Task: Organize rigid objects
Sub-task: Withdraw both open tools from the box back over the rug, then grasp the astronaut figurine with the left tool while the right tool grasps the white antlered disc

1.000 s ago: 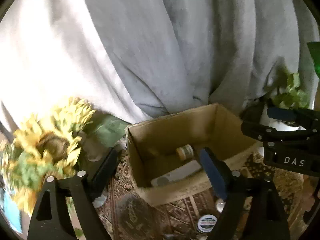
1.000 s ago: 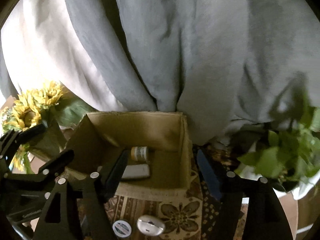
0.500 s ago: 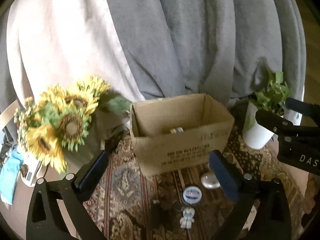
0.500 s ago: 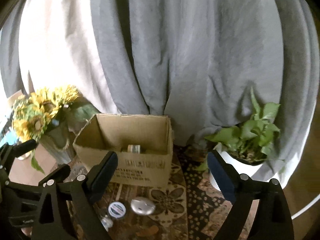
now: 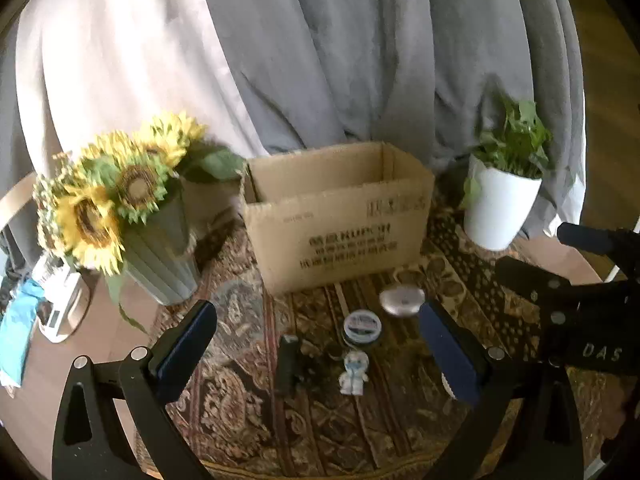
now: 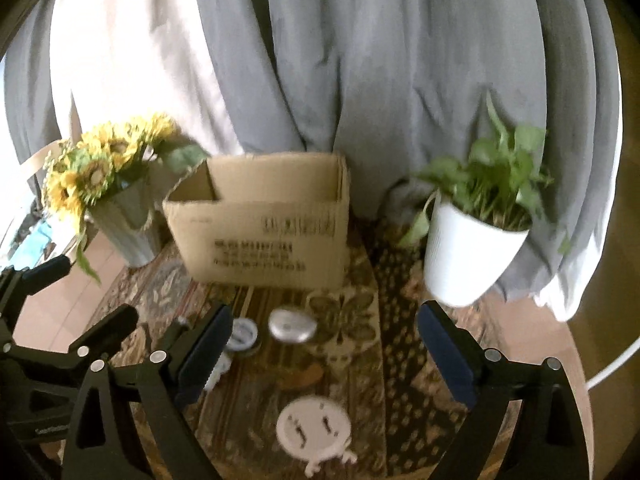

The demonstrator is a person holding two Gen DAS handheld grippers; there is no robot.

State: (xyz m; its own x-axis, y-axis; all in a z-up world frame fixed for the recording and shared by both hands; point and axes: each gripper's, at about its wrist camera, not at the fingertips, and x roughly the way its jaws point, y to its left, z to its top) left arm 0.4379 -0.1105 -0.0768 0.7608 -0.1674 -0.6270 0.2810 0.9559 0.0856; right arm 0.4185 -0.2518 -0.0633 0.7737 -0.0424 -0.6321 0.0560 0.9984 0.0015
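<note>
Both tools are spread wide and hold nothing. The left tool point(image 5: 316, 344) hovers above a dark stick point(image 5: 287, 364), a small figurine point(image 5: 353, 372) and a round tin point(image 5: 362, 326). The right tool point(image 6: 324, 344) hangs above a silver pebble-shaped case point(image 6: 291, 326) and a white disc point(image 6: 314, 426). These lie loose on the patterned surface point(image 6: 372, 360) before the open cardboard box point(image 5: 340, 216), likely their destination.

An open cardboard box point(image 5: 340, 216) stands upright at the back of the patterned surface point(image 5: 248, 408). In front of it lie a silver oval case point(image 5: 401, 299), a round tin point(image 5: 362, 326), a small white figurine point(image 5: 354, 372) and a dark stick-shaped object point(image 5: 287, 362). Nearer sits a flat white disc point(image 6: 314, 428).
</note>
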